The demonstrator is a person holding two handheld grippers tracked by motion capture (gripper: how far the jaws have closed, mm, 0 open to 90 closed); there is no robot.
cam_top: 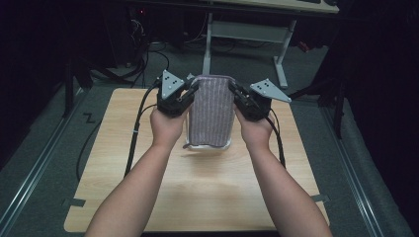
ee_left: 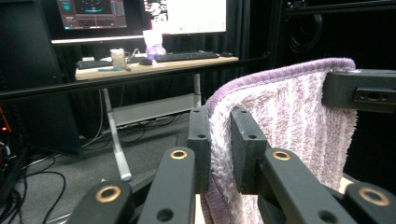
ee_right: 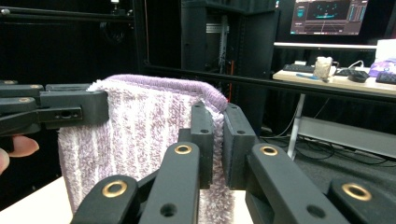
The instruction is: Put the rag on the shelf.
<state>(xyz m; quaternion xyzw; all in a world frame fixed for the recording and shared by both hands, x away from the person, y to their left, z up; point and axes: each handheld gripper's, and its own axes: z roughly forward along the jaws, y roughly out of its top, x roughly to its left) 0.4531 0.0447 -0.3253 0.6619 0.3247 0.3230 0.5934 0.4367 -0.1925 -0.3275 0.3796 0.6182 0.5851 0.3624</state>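
Note:
A purple and white striped towel (cam_top: 211, 111) hangs folded above the wooden table (cam_top: 197, 192), held up by its two top corners. My left gripper (cam_top: 191, 90) is shut on the towel's upper left corner, and my right gripper (cam_top: 232, 91) is shut on the upper right corner. In the left gripper view the towel (ee_left: 289, 130) is pinched between my own two pads, with the other gripper (ee_left: 362, 88) at its far corner. In the right gripper view the towel (ee_right: 140, 135) sits clamped in my jaws, and the other gripper (ee_right: 60, 112) grips the far corner. The towel's lower edge hangs close to the table.
Beyond the table stands a desk (cam_top: 247, 29) on white legs over dark floor with cables (cam_top: 143, 54). The desk carries keyboards (ee_left: 187, 56), a cup (ee_left: 117, 58) and monitors (ee_left: 187, 16). A black rail (ee_right: 303, 86) crosses behind the towel.

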